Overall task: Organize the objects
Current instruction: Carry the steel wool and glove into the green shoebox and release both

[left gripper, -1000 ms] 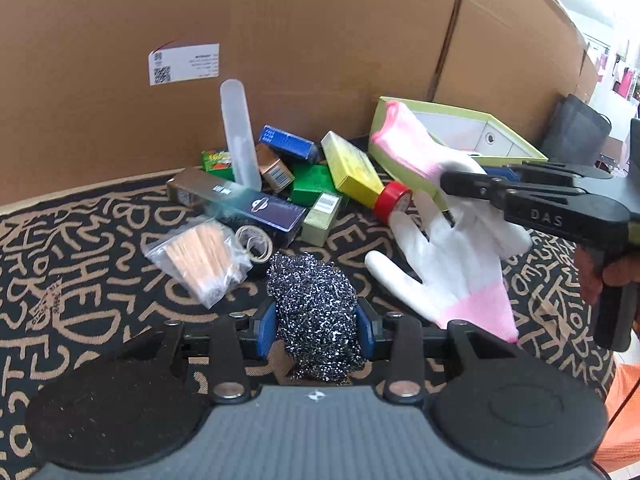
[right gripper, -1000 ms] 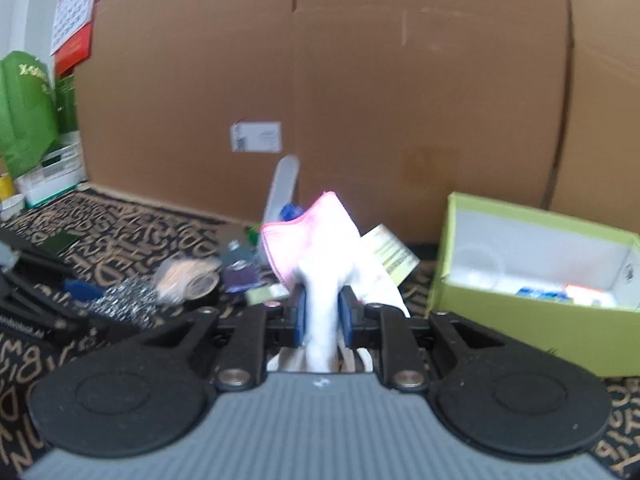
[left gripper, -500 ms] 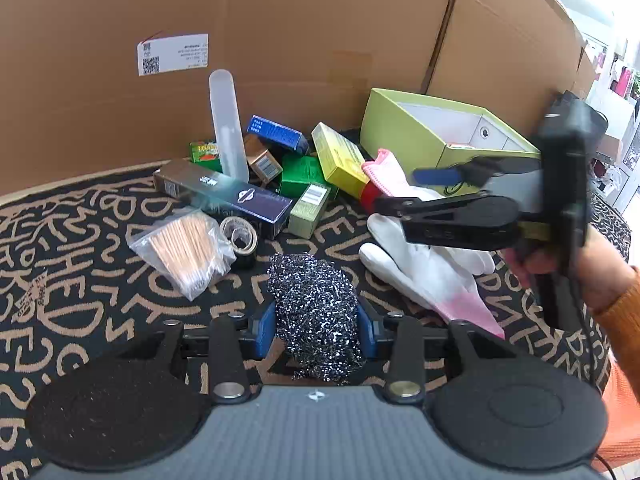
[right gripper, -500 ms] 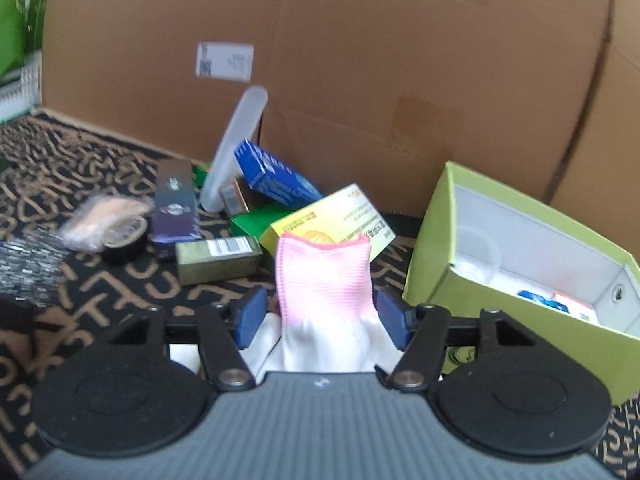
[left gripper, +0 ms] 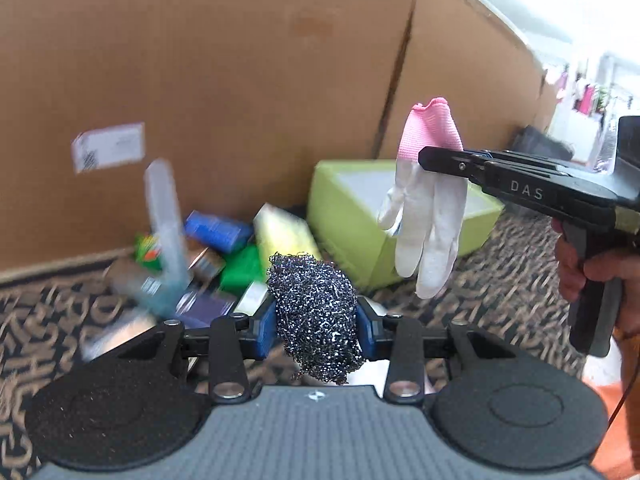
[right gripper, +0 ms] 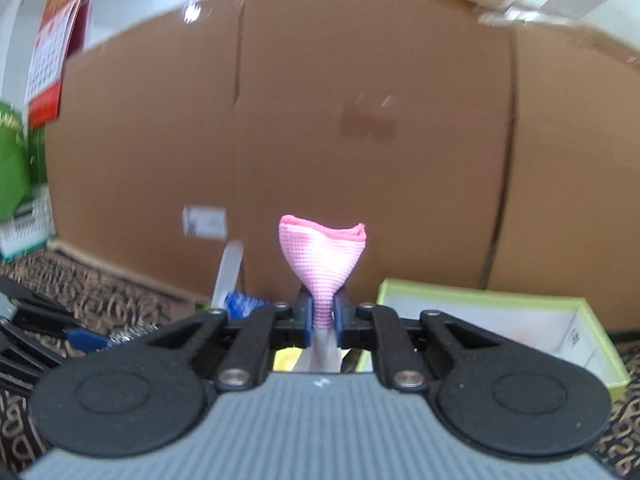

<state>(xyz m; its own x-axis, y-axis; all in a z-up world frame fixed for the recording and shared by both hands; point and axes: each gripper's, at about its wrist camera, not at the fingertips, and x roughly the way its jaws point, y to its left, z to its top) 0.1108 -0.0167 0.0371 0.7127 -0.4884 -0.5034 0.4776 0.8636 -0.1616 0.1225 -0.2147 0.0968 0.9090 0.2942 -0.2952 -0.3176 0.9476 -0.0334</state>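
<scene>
Steel-wool scrubber (left gripper: 316, 316) sat pinched between the blue pads (left gripper: 262, 330) of the left tongs (left gripper: 316, 330), jaws partway apart w/ the wad filling the gap, lifted off the patterned table (left gripper: 500, 292). Right tongs (right gripper: 322, 322) were clamped nearly shut on a glove (left gripper: 426, 208), gripping it just below the pink cuff, which stuck up above the jaws; in the left view the white fingers hung down freely, in front of the green box (left gripper: 352, 216). A hand (left gripper: 600, 276) at the right edge gripped the handle of those tongs. Green box stood open on the table, near the cardboard wall (left gripper: 240, 80). Left of it lay a blurred pile of small boxes (left gripper: 224, 240) & a clear tube (left gripper: 164, 216) tilted up against the pile. 2 tongs were well apart, not touching.
</scene>
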